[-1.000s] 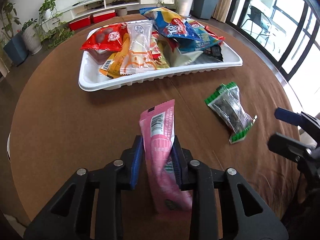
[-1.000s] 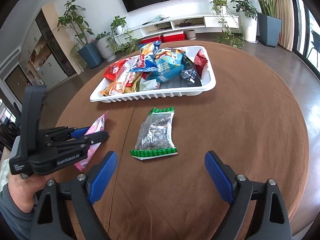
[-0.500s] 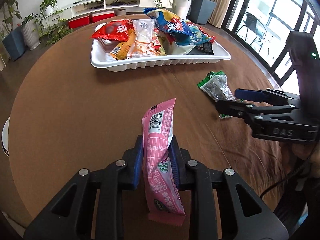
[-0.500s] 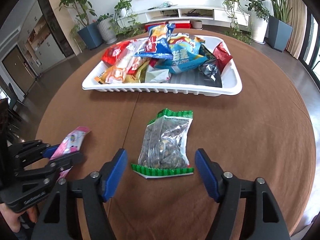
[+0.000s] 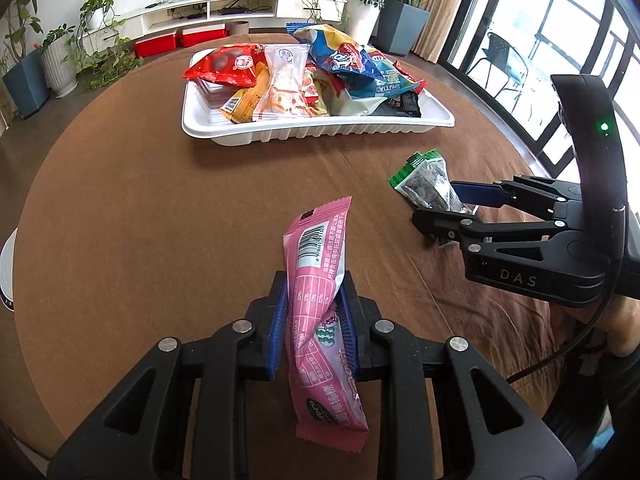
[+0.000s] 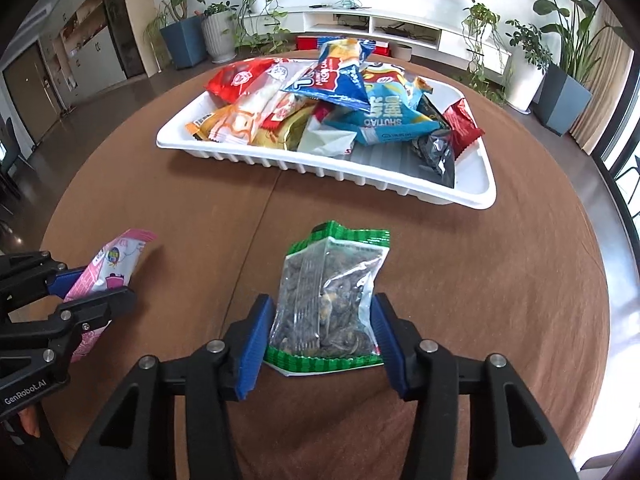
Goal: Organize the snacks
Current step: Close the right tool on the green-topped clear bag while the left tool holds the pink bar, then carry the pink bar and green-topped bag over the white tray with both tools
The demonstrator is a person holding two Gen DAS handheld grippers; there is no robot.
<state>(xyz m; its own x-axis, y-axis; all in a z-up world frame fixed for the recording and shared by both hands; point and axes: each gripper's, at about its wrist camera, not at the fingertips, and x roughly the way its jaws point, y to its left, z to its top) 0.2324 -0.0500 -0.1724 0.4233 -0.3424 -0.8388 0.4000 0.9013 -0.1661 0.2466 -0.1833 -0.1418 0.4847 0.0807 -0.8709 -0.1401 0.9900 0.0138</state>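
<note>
My left gripper [image 5: 313, 312] is shut on a pink snack packet [image 5: 320, 280] and holds it above the brown round table; the packet also shows in the right wrist view [image 6: 106, 270]. My right gripper [image 6: 324, 324] has its blue pads on both sides of a clear seed bag with green ends [image 6: 332, 300], which lies on the table; the jaws press its sides. The bag also shows in the left wrist view [image 5: 426, 186]. A white tray [image 6: 476, 184] heaped with several snack bags stands at the far side; it also shows in the left wrist view [image 5: 320, 134].
The table [image 5: 140, 200] is round with a brown cloth. Beyond it are potted plants [image 6: 184, 36], a low white TV shelf [image 6: 380, 24] and big windows on the right. A white object [image 5: 6, 264] sits at the table's left edge.
My right gripper has moved forward over the seed bag and closed from wide open onto its sides. My left gripper has lifted the pink packet a little higher.
</note>
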